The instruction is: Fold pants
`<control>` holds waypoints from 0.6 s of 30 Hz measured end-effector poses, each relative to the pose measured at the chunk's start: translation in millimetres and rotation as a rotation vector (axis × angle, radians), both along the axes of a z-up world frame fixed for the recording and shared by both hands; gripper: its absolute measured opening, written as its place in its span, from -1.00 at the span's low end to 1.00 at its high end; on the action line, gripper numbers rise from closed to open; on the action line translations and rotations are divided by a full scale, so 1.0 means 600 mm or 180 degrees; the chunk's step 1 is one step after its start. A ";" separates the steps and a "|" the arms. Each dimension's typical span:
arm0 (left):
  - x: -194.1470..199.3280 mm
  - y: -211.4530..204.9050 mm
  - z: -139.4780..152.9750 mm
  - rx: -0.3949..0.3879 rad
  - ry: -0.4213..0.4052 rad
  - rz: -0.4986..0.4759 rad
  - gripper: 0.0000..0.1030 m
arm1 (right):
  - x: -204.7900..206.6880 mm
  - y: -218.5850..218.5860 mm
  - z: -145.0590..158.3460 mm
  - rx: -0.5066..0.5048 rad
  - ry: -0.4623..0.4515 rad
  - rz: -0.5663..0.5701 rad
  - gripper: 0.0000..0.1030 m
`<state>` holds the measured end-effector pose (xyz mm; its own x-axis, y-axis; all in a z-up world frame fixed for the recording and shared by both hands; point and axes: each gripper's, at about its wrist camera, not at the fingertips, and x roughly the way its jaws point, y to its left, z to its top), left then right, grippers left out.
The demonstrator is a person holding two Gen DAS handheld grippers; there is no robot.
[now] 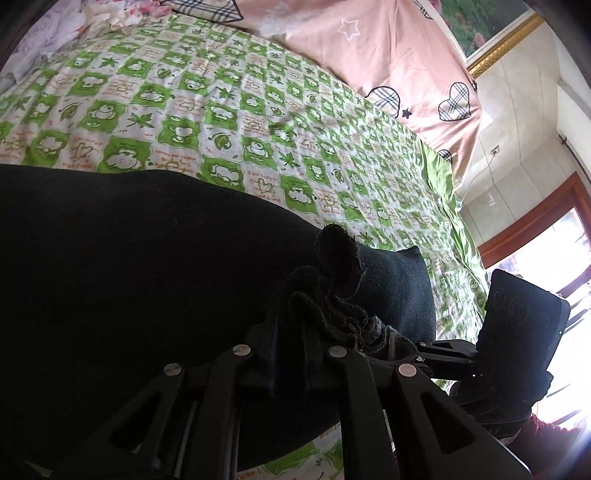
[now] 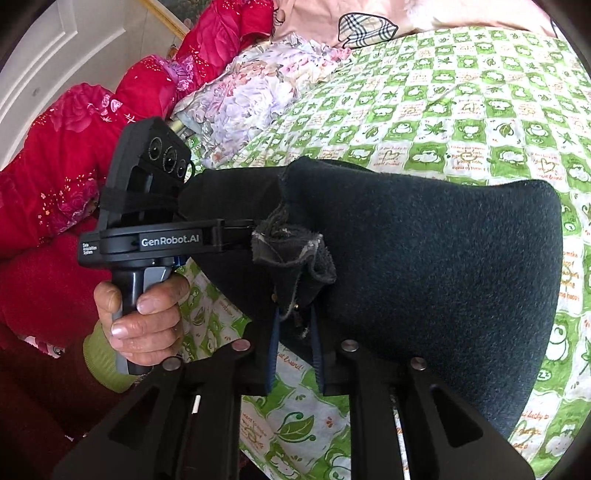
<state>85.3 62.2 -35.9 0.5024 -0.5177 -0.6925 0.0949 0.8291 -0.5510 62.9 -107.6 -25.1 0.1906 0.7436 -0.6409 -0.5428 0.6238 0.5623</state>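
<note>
**Dark pants folded over on bed, both grippers at one bunched edge**

Pants point(image 2: 424, 258): dark, fleecy fabric; lying on the bed point(image 1: 221, 122) over a green-and-white patterned sheet; the cloth is doubled over, with a rounded fold edge toward the far side in the right wrist view; the edge nearest the cameras is bunched and partly turned inside out.

Left gripper point(image 1: 291, 332): jaws nearly closed, clenched on the bunched edge of the pants; crumpled hem cloth rises from between the fingers; in the right wrist view the same gripper reaches in from the left and its tip meets the gathered cloth.

Right gripper point(image 2: 293, 332): jaws stand a little apart; a narrow strip of the pants edge hangs between the blue-lined fingers; pads do not visibly press on it, so the hold looks released.

Person: a hand point(image 2: 144, 317) wraps the handle of the left gripper; green cuff at the wrist, red sleeve behind.

Surroundings: pink pillow point(image 1: 369, 55) with check hearts at the head of the bed; red floral quilt point(image 2: 74, 155) and pale floral bedding point(image 2: 251, 96) along the side; framed picture point(image 1: 491, 26) on the wall; window point(image 1: 546, 240) beyond the bed corner.
</note>
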 end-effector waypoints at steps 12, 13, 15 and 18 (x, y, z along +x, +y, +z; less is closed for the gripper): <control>-0.075 0.050 0.021 0.0131 -0.0074 0.0488 -0.72 | -0.012 0.028 0.030 0.0064 -0.0106 0.0187 -0.23; -0.084 0.058 0.022 0.0119 -0.0072 0.0552 -0.71 | -0.010 0.031 0.035 0.0070 -0.0126 0.0201 -0.23; -0.100 0.075 0.025 0.0093 -0.0078 0.0670 -0.66 | -0.007 0.038 0.043 0.0081 -0.0159 0.0229 -0.23; -0.124 0.099 0.028 0.0096 -0.0079 0.0872 -0.43 | 0.001 0.049 0.053 0.0099 -0.0194 0.0260 -0.23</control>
